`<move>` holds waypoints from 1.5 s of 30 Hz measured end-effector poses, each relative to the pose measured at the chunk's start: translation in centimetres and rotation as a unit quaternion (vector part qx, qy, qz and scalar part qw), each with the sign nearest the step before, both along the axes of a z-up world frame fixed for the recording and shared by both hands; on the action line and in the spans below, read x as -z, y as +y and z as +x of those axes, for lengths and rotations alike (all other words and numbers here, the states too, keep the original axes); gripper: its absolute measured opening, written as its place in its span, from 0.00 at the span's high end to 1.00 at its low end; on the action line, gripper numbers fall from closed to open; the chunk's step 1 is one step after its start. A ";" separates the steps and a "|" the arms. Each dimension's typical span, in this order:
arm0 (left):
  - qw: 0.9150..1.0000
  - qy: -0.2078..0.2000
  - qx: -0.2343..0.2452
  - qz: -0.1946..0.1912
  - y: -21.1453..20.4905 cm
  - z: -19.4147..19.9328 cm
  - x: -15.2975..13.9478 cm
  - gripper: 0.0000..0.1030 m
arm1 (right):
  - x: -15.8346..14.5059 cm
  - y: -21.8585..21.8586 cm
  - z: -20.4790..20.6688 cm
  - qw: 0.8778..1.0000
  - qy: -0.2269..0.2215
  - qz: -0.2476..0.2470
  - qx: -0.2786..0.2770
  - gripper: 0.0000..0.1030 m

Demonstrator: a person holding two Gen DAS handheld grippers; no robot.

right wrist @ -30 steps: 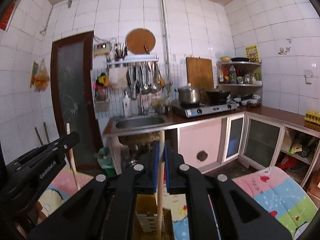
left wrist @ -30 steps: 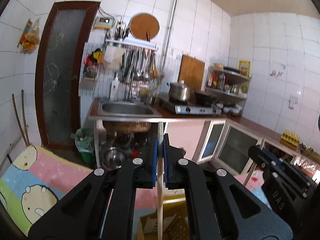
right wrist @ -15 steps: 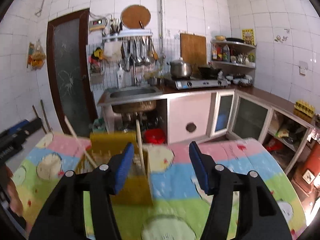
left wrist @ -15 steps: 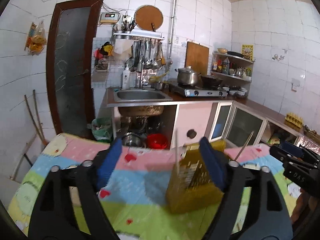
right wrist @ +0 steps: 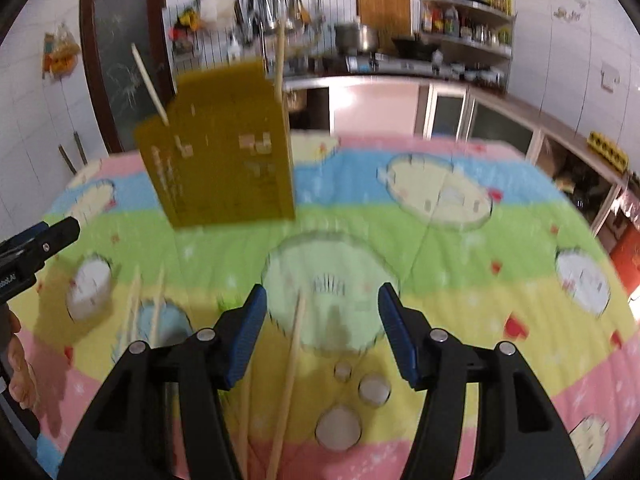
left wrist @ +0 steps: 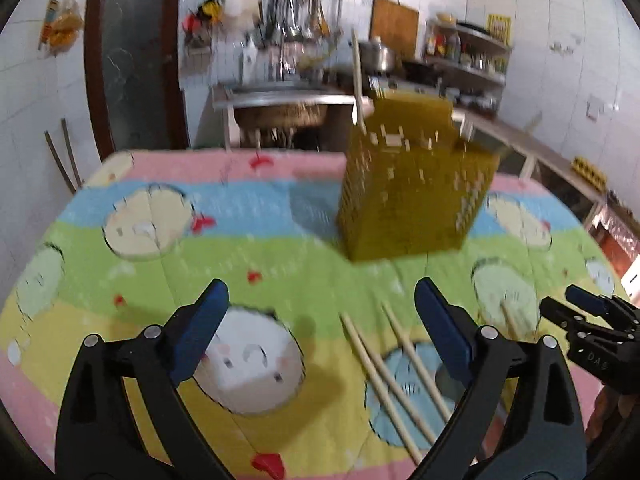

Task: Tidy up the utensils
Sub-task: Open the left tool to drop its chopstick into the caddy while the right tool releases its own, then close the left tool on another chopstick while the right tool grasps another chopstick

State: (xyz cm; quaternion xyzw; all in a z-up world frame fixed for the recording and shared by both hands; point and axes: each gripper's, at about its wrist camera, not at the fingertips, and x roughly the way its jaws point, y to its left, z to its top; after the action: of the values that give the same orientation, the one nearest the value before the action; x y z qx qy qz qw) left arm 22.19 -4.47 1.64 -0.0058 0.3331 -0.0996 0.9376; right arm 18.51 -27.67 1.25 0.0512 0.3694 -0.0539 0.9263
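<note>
A yellow perforated utensil holder (left wrist: pixel 412 184) stands on the patterned cloth, also in the right wrist view (right wrist: pixel 220 148), with chopsticks (right wrist: pixel 278 60) standing in it. Two loose wooden chopsticks (left wrist: pixel 392 372) lie on the cloth between my left gripper's (left wrist: pixel 320 332) open, empty jaws and below them. Another chopstick (right wrist: pixel 290 372) lies just under my right gripper (right wrist: pixel 320 336), which is open and empty. Two more chopsticks (right wrist: pixel 146 312) lie to its left. The right gripper also shows at the left wrist view's right edge (left wrist: pixel 592 332).
The table is covered by a pastel cartoon cloth (right wrist: pixel 460 240). Behind it are a sink counter (left wrist: pixel 280 98), a stove with a pot (right wrist: pixel 356 38), wall shelves (right wrist: pixel 468 24) and a dark door (left wrist: pixel 132 52). The frames are motion-blurred.
Both grippers opened and let go of the chopsticks they held, which now stand in the holder. Both then tilted down and drew back toward the loose chopsticks on the cloth.
</note>
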 end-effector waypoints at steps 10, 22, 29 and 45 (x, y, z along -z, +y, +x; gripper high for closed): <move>0.999 0.044 -0.005 0.024 -1.1 -0.9 3.6 0.12 | 3.5 0.0 -0.5 0.999 0.028 0.017 0.010 0.44; 0.996 0.072 -0.011 0.048 -1.4 -0.7 6.2 0.14 | 4.3 -0.2 -0.5 0.999 0.033 0.025 0.021 0.44; 0.995 0.093 -0.008 0.045 -1.4 -0.4 6.9 0.18 | 4.5 0.2 -0.2 0.999 0.040 0.015 0.020 0.44; 0.992 0.117 0.005 0.050 -3.1 -0.1 7.1 0.38 | 4.5 1.1 0.1 0.999 0.049 0.012 0.018 0.58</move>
State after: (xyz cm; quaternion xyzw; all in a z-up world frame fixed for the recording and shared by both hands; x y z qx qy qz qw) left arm 22.07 -7.56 -5.45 0.0306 0.4452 -0.0859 0.8908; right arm 18.62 -26.61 -3.24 0.0665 0.4140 -0.0683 0.9053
